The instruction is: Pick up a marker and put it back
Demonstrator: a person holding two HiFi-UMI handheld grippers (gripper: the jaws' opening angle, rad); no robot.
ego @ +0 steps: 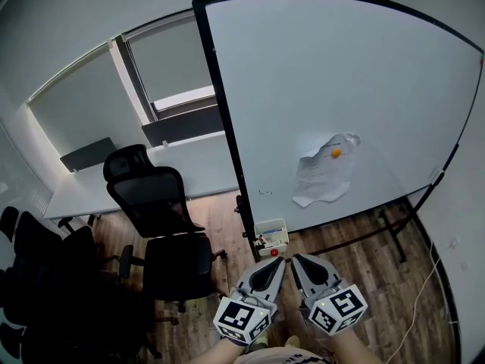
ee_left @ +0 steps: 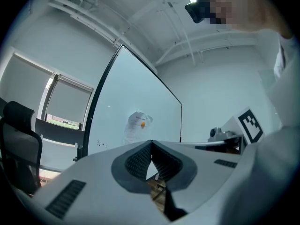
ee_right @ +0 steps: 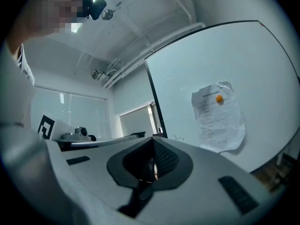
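A small white marker holder (ego: 271,232) hangs at the lower left corner of the whiteboard (ego: 326,89). Dark markers seem to lie in it, too small to tell apart. My left gripper (ego: 280,262) is shut and holds nothing, its tip just below the holder. Beside it, my right gripper (ego: 296,258) is also shut and holds nothing. In the left gripper view the left gripper's (ee_left: 151,142) jaws meet at the tip. In the right gripper view the right gripper's (ee_right: 153,138) jaws also meet.
A crumpled paper sheet (ego: 326,174) hangs on the board under an orange magnet (ego: 336,152). A black office chair (ego: 163,218) stands to the left, before a white desk (ego: 114,184). The board's stand legs (ego: 379,230) rest on the wood floor. A white cable (ego: 424,279) lies at the right.
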